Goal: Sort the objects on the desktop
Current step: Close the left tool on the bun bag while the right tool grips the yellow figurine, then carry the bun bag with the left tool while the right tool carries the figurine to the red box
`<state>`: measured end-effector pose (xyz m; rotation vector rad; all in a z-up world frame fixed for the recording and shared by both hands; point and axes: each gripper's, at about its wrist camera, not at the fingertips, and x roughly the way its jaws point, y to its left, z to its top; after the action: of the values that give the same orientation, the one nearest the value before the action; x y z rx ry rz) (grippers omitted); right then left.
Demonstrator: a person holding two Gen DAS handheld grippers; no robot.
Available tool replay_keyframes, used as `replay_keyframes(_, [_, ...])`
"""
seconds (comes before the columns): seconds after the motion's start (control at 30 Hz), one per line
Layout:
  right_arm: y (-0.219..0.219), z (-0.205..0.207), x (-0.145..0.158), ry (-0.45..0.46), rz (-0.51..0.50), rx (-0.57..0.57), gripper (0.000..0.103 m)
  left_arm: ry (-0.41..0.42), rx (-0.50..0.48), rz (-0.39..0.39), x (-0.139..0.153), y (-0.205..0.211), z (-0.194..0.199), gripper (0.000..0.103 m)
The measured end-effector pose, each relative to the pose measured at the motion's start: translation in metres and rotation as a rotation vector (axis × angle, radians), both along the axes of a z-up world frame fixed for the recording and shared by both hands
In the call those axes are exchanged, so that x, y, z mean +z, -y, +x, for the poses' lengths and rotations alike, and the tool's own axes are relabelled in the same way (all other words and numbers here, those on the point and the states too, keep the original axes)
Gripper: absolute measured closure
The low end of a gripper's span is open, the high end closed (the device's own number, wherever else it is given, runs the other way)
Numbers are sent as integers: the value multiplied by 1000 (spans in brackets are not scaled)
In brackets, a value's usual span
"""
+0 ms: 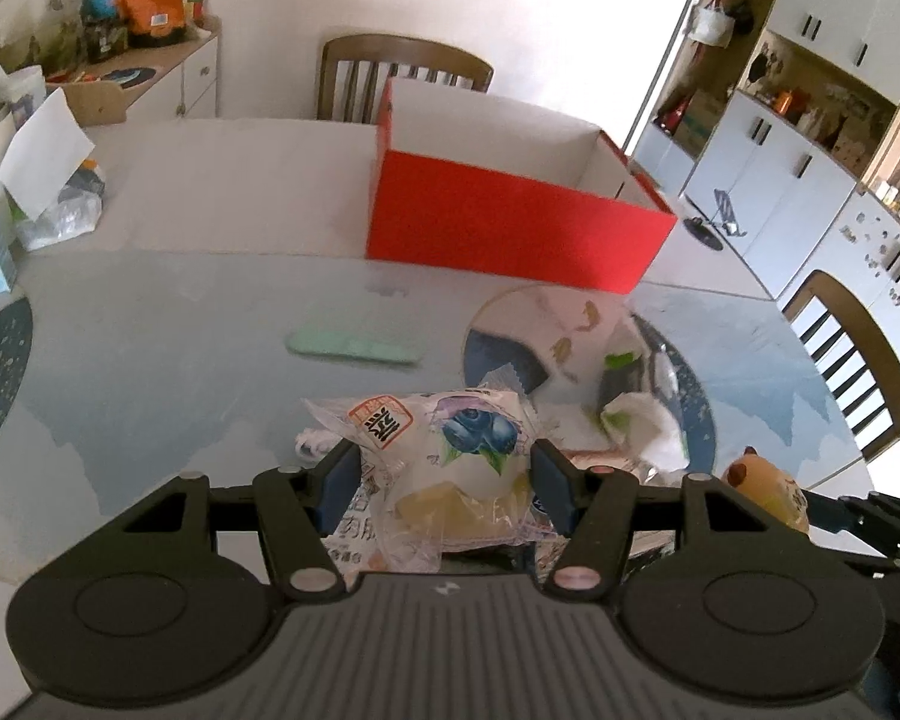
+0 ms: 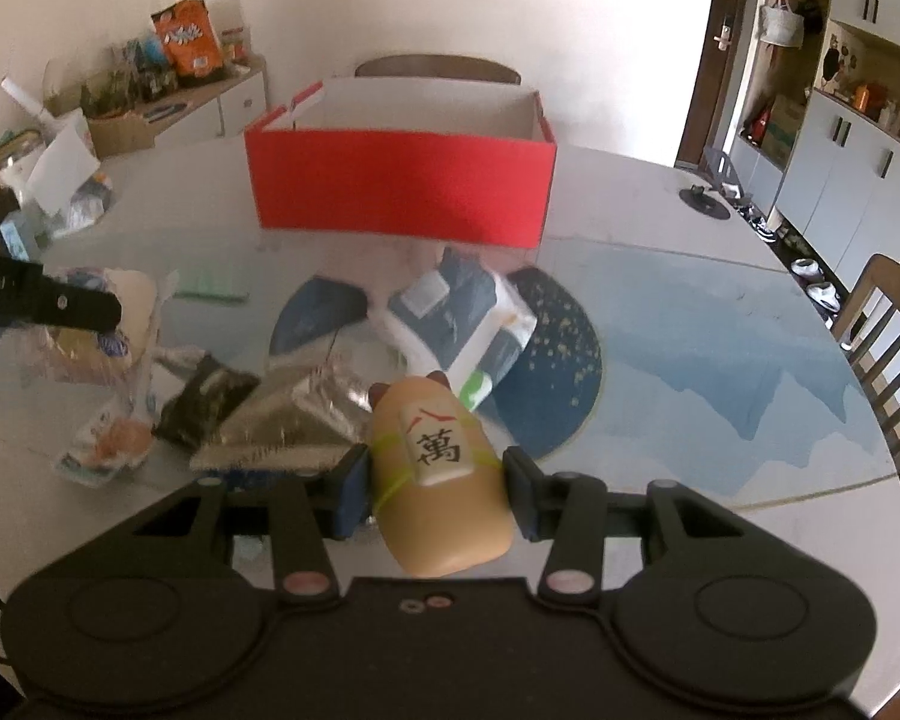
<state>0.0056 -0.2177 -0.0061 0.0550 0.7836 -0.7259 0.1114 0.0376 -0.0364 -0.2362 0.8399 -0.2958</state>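
The left gripper (image 1: 444,480) is clamped on a clear-wrapped blueberry pastry packet (image 1: 450,456), both blue pads pressed into the wrapper sides. The packet is held clear of the glass-topped round table (image 1: 180,360), above the pile of wrappers. The right gripper (image 2: 435,483) is clamped on a tan squishy toy (image 2: 444,480) with small brown ears and a mahjong tile strapped to it by a yellow-green band; the toy is seen tilted, ears toward the table centre.

A red open-topped cardboard box (image 2: 402,186) is stood beyond both grippers at the far side of the table, white inside (contents cannot be told from these angles). A mint-green flat case (image 1: 354,348) is laid on the glass between the left gripper and the box.

In the right wrist view a dark blue and white packet (image 2: 468,312) is rested on a round navy placemat (image 2: 570,348), near a silver foil pouch (image 2: 306,408) and a dark seaweed-like packet (image 2: 204,402). A small orange-printed sachet (image 2: 111,444) is laid at the left of the pile. The left gripper's black finger and its packet are seen at that view's left edge.
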Motion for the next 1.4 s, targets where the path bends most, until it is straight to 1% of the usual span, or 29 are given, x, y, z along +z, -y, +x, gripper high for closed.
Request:
replay_keyframes(0.53, [19,21,37,65,-31,-3,56,45,-19,-16,26,19,17,42])
replay_keyframes(0.67, [26,28,46,80,-42,3,56,54,-40,-23,32,24,23,42])
replay_keyframes(0.77, [32,32,51,89,-36,4,56,61,-49,-17,36,27,28,42])
replay_keyframes(0.9, [41,38,59,98,-26,3,56,70,-58,-31,43,31,35,42])
replay_keyframes(1.4, [67,60,95,131,-34,35,56,120,-93,-11,70,44,62,42])
